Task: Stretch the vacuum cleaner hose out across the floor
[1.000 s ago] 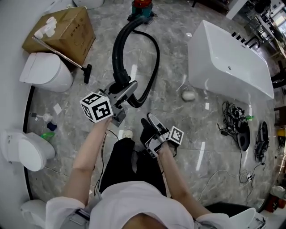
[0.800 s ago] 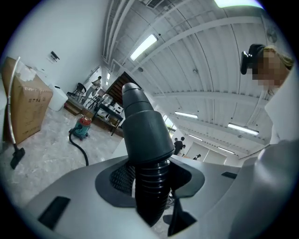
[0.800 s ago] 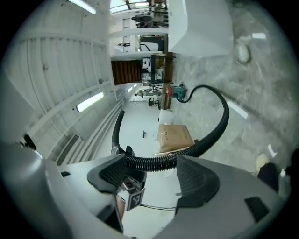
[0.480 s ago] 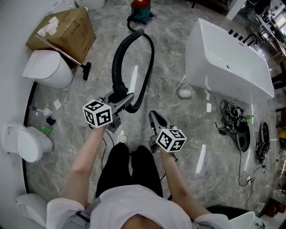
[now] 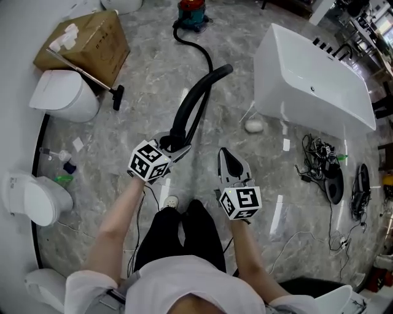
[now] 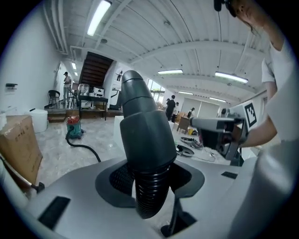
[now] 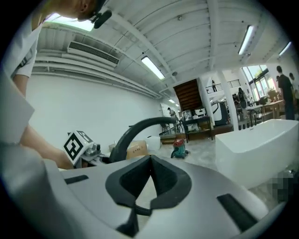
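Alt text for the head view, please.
From above: the left tool grips the black hose near its rigid end, and it runs across the grey floor to a red vacuum cleaner. The right tool is shut and empty. A white bathtub stands at right.

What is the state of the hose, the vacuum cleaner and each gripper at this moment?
hose: lifted at one end, one bend left before the vacuum cleaner.
vacuum cleaner: upright, hose attached.
left gripper: shut on the hose's ribbed part.
right gripper: shut, jaws just closed, nothing between them.
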Demonstrator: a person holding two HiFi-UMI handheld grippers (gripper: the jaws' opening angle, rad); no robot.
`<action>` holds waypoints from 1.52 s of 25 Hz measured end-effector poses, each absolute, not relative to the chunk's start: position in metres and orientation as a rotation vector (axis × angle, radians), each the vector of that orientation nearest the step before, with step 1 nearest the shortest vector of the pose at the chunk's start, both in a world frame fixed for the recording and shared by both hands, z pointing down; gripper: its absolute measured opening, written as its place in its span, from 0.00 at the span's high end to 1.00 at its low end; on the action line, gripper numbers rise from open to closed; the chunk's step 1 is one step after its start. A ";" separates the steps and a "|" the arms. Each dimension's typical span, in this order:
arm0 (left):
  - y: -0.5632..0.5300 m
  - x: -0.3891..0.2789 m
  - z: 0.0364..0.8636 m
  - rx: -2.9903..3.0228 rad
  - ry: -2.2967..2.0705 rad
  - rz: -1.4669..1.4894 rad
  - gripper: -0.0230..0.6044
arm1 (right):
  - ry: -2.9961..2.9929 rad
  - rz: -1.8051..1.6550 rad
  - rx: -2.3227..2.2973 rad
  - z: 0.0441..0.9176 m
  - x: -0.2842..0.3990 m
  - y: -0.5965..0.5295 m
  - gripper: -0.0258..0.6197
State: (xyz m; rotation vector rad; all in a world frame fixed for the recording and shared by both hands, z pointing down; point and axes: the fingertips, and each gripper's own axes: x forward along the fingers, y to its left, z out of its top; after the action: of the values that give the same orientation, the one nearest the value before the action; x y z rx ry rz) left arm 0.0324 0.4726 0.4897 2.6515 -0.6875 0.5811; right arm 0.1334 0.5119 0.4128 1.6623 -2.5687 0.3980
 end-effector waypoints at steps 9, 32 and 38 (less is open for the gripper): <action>0.503 0.064 0.577 2.562 -0.548 0.754 0.67 | -2.555 0.436 1.667 0.421 0.129 0.530 0.94; 0.547 0.062 0.808 2.250 -0.530 1.137 0.64 | -2.450 0.615 1.743 0.569 0.146 0.545 0.94; 0.590 0.014 0.844 2.106 -0.498 1.218 0.42 | -2.473 0.621 1.696 0.580 0.130 0.535 0.94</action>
State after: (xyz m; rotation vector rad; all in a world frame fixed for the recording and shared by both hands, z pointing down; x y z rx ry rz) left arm 0.0143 0.5903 0.8440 2.1061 -0.4980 1.2179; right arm 0.1300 0.5347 0.5800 1.6963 -2.4732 0.6206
